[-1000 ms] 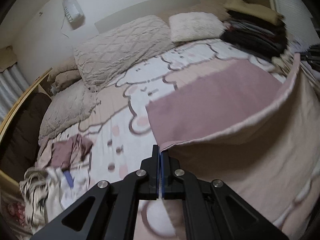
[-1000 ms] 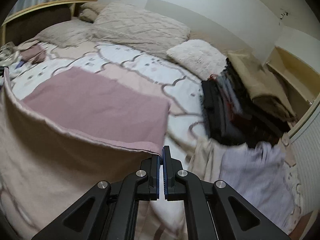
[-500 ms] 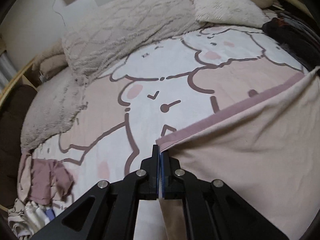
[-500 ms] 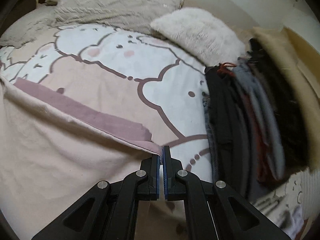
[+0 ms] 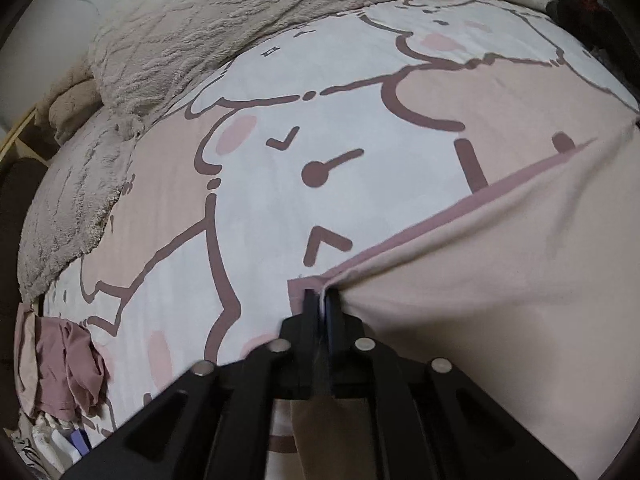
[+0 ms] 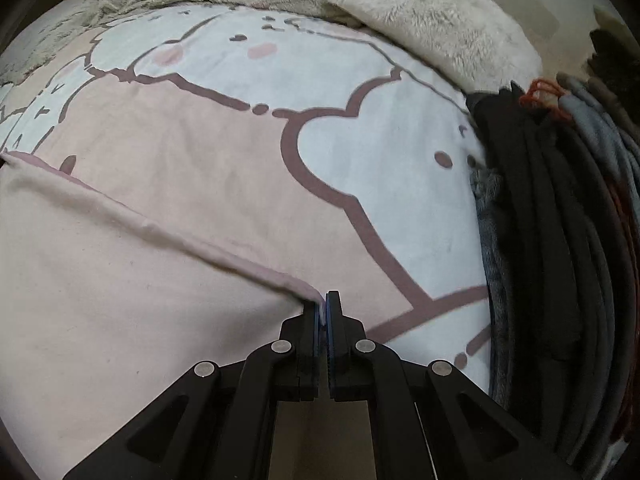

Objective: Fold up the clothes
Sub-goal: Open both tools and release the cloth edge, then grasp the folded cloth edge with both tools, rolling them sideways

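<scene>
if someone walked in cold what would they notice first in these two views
Most striking is the pink cloth stretched across the lower half of both views, each gripper at one corner of its folded edge: the left gripper has its jaws opening with the corner between them, the right gripper is shut on its corner. Beneath lies the cartoon bedspread, with a dark stack of clothes at the right of the right view.
</scene>
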Tool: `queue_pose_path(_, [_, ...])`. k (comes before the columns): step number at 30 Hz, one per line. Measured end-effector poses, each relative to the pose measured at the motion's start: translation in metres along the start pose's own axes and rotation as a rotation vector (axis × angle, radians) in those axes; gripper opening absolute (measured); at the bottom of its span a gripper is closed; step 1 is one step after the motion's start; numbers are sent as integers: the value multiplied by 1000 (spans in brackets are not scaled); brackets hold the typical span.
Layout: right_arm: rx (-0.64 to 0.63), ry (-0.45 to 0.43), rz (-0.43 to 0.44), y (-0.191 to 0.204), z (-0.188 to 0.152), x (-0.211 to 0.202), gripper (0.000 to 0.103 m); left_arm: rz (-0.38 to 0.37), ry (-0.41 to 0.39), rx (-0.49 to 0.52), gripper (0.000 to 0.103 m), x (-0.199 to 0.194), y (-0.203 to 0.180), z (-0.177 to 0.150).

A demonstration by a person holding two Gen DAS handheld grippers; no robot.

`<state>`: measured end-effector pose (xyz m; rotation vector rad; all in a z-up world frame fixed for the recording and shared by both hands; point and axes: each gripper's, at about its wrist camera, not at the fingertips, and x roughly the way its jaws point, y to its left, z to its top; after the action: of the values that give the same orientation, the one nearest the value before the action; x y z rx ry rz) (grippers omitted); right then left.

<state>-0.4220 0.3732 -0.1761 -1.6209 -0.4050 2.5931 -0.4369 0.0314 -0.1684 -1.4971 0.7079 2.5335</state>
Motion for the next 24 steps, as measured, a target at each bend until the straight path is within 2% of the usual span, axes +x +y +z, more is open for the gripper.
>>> queue_pose_path(2, [4, 0, -9, 0, 0, -1, 3, 57, 0, -30, 54, -2, 9, 1])
queue_pose_path(3, [10, 4, -13, 0, 1, -2, 4, 76, -8, -39, 59, -6, 15, 1])
queue_pose_path(4, [25, 11, -20, -2, 3, -5, 14, 95, -16, -48, 61, -10, 20, 0])
queue_pose_path(5, [46, 15, -36, -7, 6, -8, 37, 116, -23, -59, 61, -16, 29, -2])
queue_pose_path(6, [66, 8, -56, -12, 8, -14, 52, 130, -28, -73, 61, -21, 36, -4])
queue_pose_path(7, [87, -20, -83, -18, 10, -24, 74, 147, -42, -88, 61, -32, 46, -8])
queue_pose_path(10, [138, -97, -159, -34, 10, -60, 75, 200, -133, -47, 60, -73, 56, -25])
queue_pose_path(13, [149, -206, -138, -34, -10, -112, 75, 224, -242, 52, 60, -120, 48, -54])
queue_pose_path(15, [78, -299, -128, -18, -38, -152, 75, 240, -313, 140, 60, -155, 35, -85])
queue_pose_path(16, [27, -333, -135, -6, -52, -166, 75, 243, -342, 187, 60, -171, 28, -104])
queue_pose_path(19, [-210, -431, -189, 53, -122, -202, 74, 247, -400, 316, 60, -210, 4, -154])
queue_pose_path(22, [-443, -469, -247, 108, -199, -217, 74, 274, -421, 479, 61, -232, -28, -213])
queue_pose_path(24, [-566, -467, -280, 139, -245, -218, 74, 326, -443, 615, 61, -236, -49, -255])
